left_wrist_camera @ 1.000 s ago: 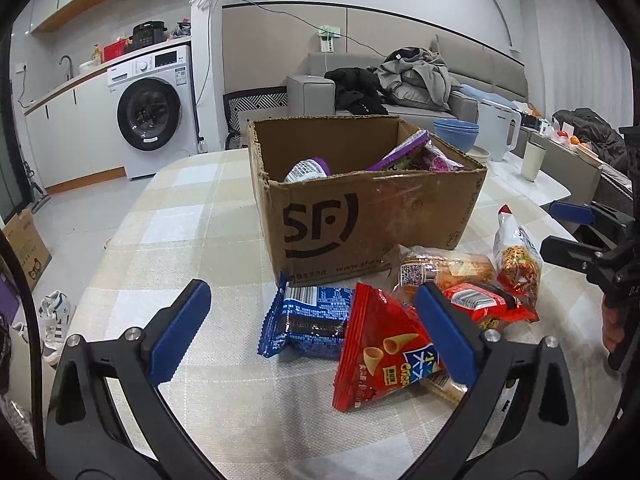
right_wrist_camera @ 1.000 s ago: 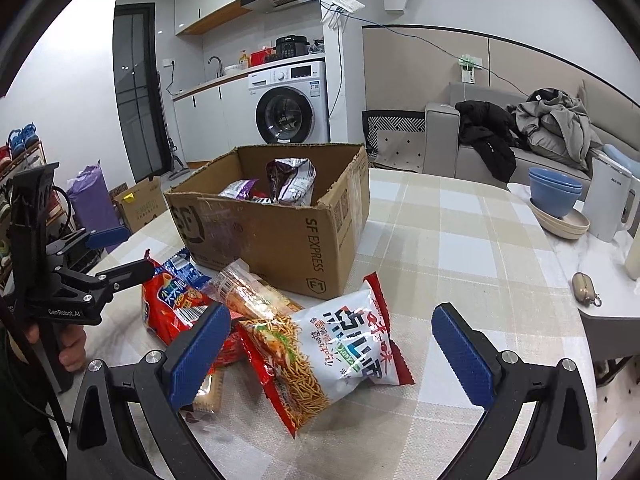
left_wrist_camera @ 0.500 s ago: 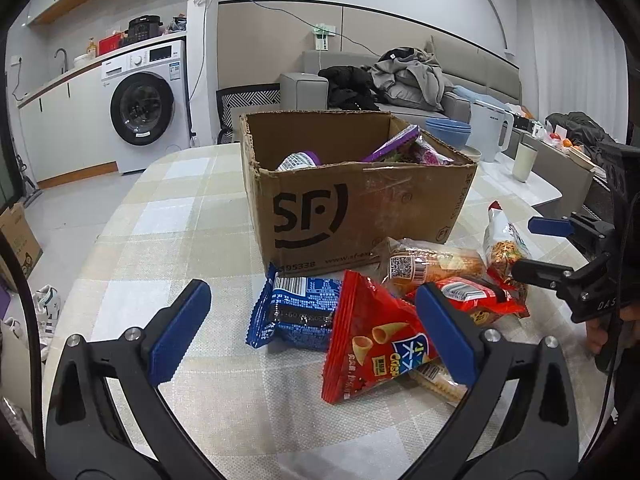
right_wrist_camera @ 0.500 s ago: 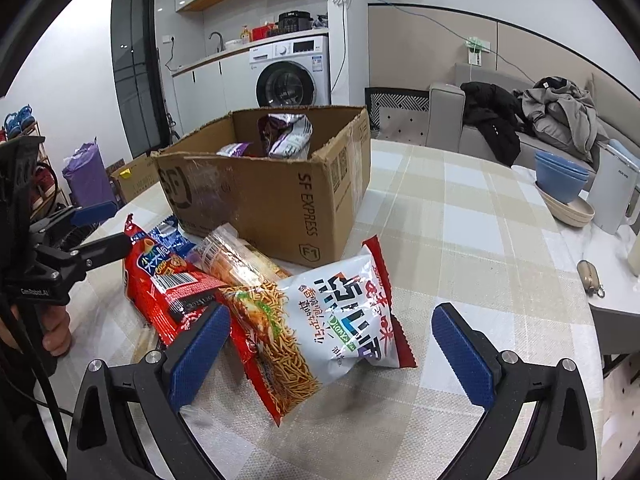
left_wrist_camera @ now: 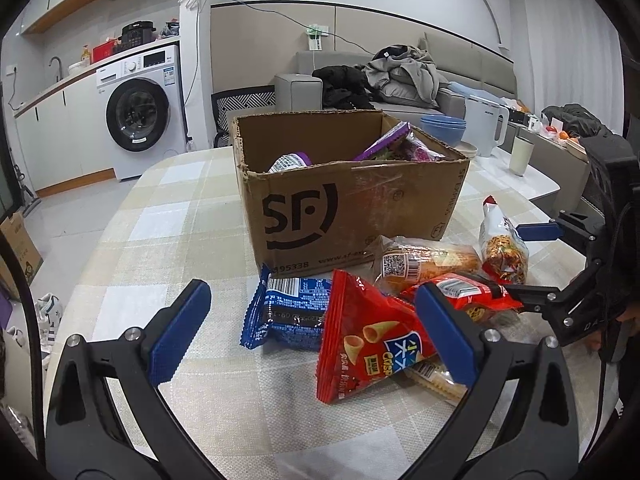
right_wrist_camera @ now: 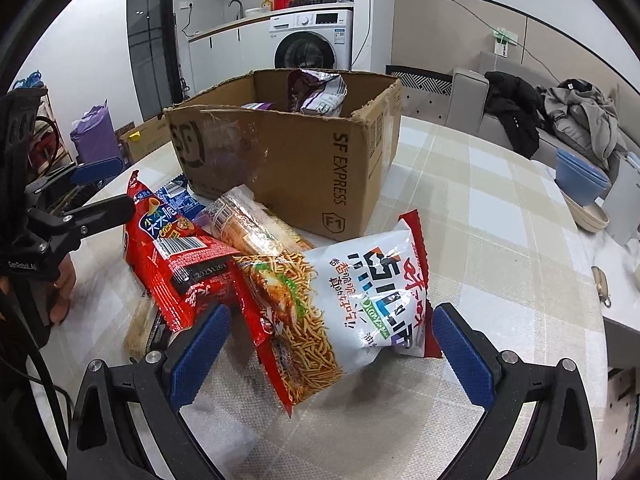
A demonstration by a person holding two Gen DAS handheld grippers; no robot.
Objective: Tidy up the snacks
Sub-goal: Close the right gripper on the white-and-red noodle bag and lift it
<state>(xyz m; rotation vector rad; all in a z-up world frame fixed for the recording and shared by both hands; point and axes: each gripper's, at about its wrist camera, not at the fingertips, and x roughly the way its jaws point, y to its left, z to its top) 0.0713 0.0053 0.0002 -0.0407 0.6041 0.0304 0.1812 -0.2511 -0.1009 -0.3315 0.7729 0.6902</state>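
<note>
An open SF cardboard box (left_wrist_camera: 352, 204) (right_wrist_camera: 296, 160) stands on the checked tablecloth and holds several purple snack packs (left_wrist_camera: 394, 146). In front of it lie a blue pack (left_wrist_camera: 288, 312), a red cone-crisp bag (left_wrist_camera: 368, 340) (right_wrist_camera: 160, 232), a clear bread pack (left_wrist_camera: 424, 262) (right_wrist_camera: 252, 228), a red pack (left_wrist_camera: 464, 294) (right_wrist_camera: 192, 280) and a white noodle-snack bag (right_wrist_camera: 352, 304) (left_wrist_camera: 502, 244). My left gripper (left_wrist_camera: 316, 332) is open, low over the blue and red bags. My right gripper (right_wrist_camera: 328, 352) is open, its jaws around the near end of the noodle bag.
Blue bowls (right_wrist_camera: 580, 180), a white kettle (left_wrist_camera: 484, 128) and a cup (left_wrist_camera: 522, 156) stand at the table's far side. A sofa with clothes (left_wrist_camera: 400, 80) and a washing machine (left_wrist_camera: 140, 112) are behind. A small metal object (right_wrist_camera: 600, 284) lies at the table's right edge.
Both grippers have moved forward and lower toward the snack pile. The noodle bag now lies between my right jaws. Both stay open.
</note>
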